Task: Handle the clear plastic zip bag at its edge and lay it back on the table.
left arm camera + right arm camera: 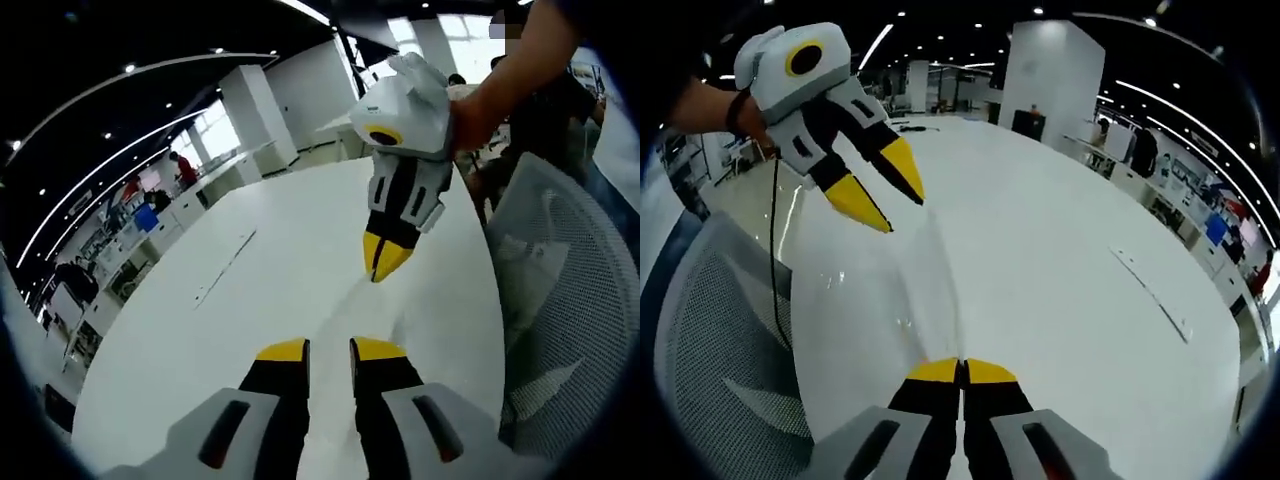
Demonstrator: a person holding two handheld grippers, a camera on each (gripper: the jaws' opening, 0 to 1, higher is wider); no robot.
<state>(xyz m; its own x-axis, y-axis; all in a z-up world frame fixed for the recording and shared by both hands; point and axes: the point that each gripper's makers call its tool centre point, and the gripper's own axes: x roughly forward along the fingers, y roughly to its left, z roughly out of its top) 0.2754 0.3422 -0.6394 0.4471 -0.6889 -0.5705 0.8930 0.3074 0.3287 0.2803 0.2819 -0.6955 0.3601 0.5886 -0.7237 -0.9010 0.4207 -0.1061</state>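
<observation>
Two views: both look across one large white round-edged table [230, 300].
Chair: grey mesh-backed chair [710, 330] stands just beside the table's edge.
Bag: clear plastic zip bag [925, 300] lies on the table, stretched between both grippers.
Right gripper [962, 372]: yellow-tipped jaws pressed together, pinching the bag's near edge.
Left gripper [330, 350]: yellow-tipped jaws parted, hovering above the bag's far end.

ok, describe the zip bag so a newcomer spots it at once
On the large white table, find the right tongs, shut on a see-through sheet. That is the clear zip bag, running up toward the open left tongs; only its glossy creases separate it from the tabletop.
</observation>
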